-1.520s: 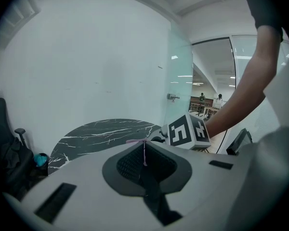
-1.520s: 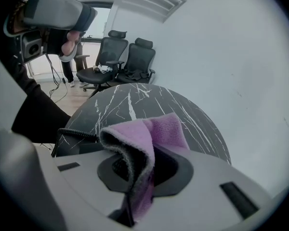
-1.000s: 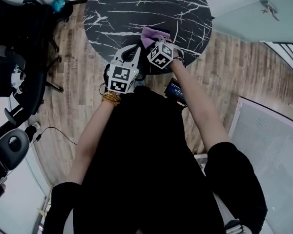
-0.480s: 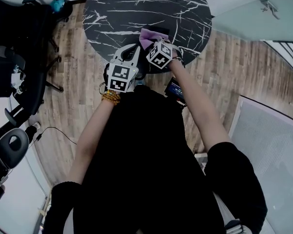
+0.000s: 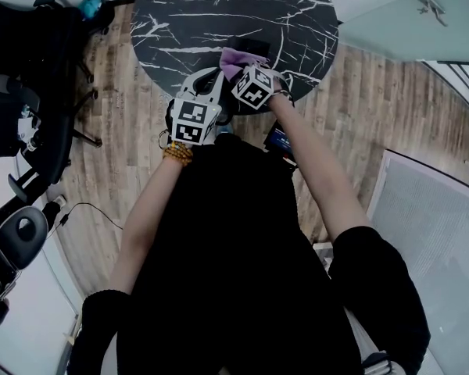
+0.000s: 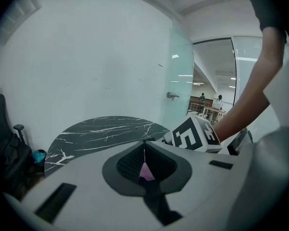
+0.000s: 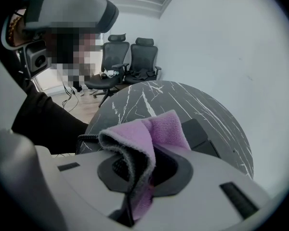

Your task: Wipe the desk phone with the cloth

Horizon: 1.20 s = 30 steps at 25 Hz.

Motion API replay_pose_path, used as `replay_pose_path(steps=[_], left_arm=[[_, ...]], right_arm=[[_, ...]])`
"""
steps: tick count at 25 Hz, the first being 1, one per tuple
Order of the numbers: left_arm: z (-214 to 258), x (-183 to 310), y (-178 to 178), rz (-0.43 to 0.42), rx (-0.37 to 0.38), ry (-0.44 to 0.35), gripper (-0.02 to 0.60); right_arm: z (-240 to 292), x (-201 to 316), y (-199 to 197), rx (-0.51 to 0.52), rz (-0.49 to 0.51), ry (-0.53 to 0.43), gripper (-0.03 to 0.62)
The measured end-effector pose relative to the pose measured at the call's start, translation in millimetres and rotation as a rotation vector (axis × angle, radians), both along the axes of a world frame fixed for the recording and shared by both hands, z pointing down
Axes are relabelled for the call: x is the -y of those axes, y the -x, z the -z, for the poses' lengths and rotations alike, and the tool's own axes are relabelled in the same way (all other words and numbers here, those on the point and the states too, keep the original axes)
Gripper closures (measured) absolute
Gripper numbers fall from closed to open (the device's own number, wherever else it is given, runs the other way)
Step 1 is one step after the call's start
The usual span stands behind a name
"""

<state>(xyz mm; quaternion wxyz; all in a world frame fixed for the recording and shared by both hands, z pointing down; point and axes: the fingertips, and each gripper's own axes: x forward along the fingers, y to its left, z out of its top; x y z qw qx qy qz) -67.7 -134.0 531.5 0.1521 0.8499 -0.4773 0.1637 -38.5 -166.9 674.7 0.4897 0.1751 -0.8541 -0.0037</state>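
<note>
Pinching the cloth (image 7: pixel 156 129) in the right gripper (image 7: pixel 147 153), nearer the desk phone (image 7: pixel 200 134) lying just beyond at centre right, with the left gripper (image 6: pixel 144 143) closed, empty.

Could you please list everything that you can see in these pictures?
table: one, black marble, round, in front of the person
desk phone: one, dark, on the table
cloth: one, purple, by the phone, held in the right tongs
office chairs: two, black, beyond the table
floor: wood planks, around the table
left tongs: one, white, shut, near the cloth
right tongs: one, white, shut on the cloth
</note>
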Motion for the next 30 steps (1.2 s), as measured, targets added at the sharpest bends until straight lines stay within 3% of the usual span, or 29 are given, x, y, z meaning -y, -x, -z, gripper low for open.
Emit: replay_pose_path(steps=[8, 15, 30], left_arm=[[-5, 1, -4, -0.007, -0.003, 0.012, 0.561], [-9, 0, -6, -0.007, -0.001, 0.022, 0.563], [-12, -1, -5, -0.006, -0.005, 0.031, 0.561]], right_arm=[[-8, -13, 2, 0.017, 0.014, 0.047, 0.536], [-17, -39, 3, 0.037, 0.084, 0.192, 0.536], [-29, -68, 7, 0.026, 0.112, 0.296, 0.536]])
